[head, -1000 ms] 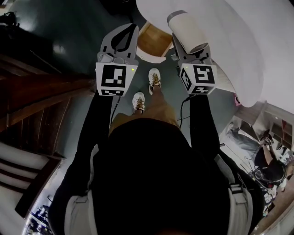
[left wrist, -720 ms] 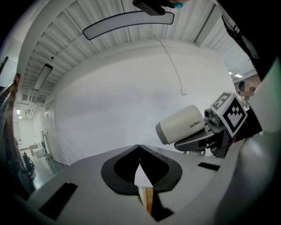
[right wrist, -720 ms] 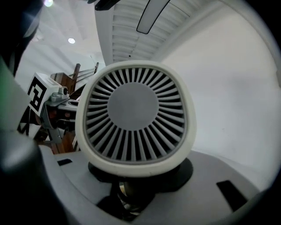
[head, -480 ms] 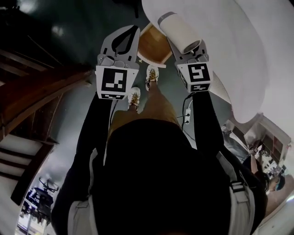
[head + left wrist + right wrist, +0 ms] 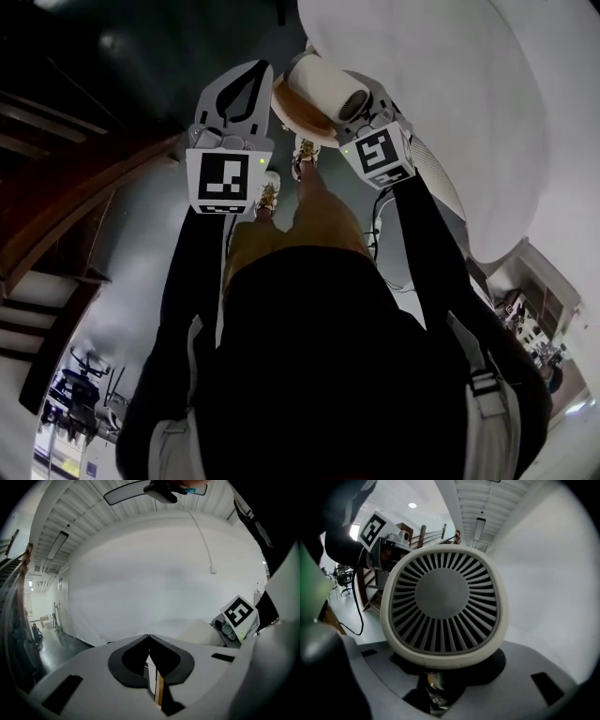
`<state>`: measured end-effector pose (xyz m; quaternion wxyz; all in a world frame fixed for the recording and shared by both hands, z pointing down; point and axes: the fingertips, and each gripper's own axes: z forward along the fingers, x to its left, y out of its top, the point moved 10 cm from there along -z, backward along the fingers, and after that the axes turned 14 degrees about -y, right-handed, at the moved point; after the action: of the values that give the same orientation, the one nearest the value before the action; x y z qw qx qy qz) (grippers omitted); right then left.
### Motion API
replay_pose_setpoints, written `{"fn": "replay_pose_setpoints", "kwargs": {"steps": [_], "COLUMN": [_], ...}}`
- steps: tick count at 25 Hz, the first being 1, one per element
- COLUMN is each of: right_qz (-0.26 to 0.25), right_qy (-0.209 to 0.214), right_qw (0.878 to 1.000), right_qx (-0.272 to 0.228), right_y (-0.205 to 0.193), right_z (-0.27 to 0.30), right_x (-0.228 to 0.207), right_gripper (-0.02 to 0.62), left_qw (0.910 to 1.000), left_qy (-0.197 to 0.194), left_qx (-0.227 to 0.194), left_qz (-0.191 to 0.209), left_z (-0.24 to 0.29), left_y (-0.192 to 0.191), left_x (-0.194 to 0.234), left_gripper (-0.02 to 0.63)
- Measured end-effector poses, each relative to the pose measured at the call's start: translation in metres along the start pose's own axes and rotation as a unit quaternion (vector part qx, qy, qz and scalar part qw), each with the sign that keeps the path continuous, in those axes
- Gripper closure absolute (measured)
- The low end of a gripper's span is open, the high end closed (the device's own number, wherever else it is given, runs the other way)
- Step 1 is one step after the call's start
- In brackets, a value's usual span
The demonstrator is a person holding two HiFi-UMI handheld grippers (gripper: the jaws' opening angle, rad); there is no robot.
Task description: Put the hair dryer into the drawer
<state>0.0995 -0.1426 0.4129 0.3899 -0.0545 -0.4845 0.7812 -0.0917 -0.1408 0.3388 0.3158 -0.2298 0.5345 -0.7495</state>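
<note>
A cream hair dryer (image 5: 323, 86) with a grey rear grille (image 5: 443, 599) sits in my right gripper (image 5: 343, 116). The jaws are shut on its handle (image 5: 435, 686), below the barrel. In the head view the dryer hangs just over an open drawer with a wooden inside (image 5: 292, 112), at the foot of a white wall. My left gripper (image 5: 256, 69) is beside it on the left, jaws shut and holding nothing. Its tips (image 5: 149, 638) meet, and a thin strip of the drawer's wood (image 5: 159, 693) shows behind them. The right gripper's marker cube (image 5: 240, 613) shows at the right.
A large curved white wall (image 5: 469, 103) fills the upper right. A dark wooden staircase (image 5: 56, 197) runs along the left. The person's shoes (image 5: 267, 192) stand on the glossy dark floor close to the drawer. A cable (image 5: 380, 225) trails on the floor at the right.
Both grippers have come down toward the drawer. The right one has rolled, and the dryer has swung left from in front of the white wall to above the drawer.
</note>
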Motion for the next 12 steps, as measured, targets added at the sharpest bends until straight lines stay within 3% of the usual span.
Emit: {"fn": "replay_pose_setpoints", "kwargs": {"steps": [7, 12], "right_qz": [-0.071, -0.111], "right_qy": [0.068, 0.083], "right_qw": [0.995, 0.989], "right_qx": [0.02, 0.058], "right_y": [-0.022, -0.043], "right_z": [0.031, 0.046], "right_x": [0.028, 0.036], "right_gripper": [0.39, 0.39], "left_qw": [0.9998, 0.9996], "left_qy": [0.006, 0.006], "left_qx": [0.01, 0.014], "left_qz": [-0.017, -0.025], "left_z": [0.001, 0.002], "left_y": [-0.016, -0.021], "left_x": [0.007, 0.008], "left_gripper": [0.589, 0.589]}}
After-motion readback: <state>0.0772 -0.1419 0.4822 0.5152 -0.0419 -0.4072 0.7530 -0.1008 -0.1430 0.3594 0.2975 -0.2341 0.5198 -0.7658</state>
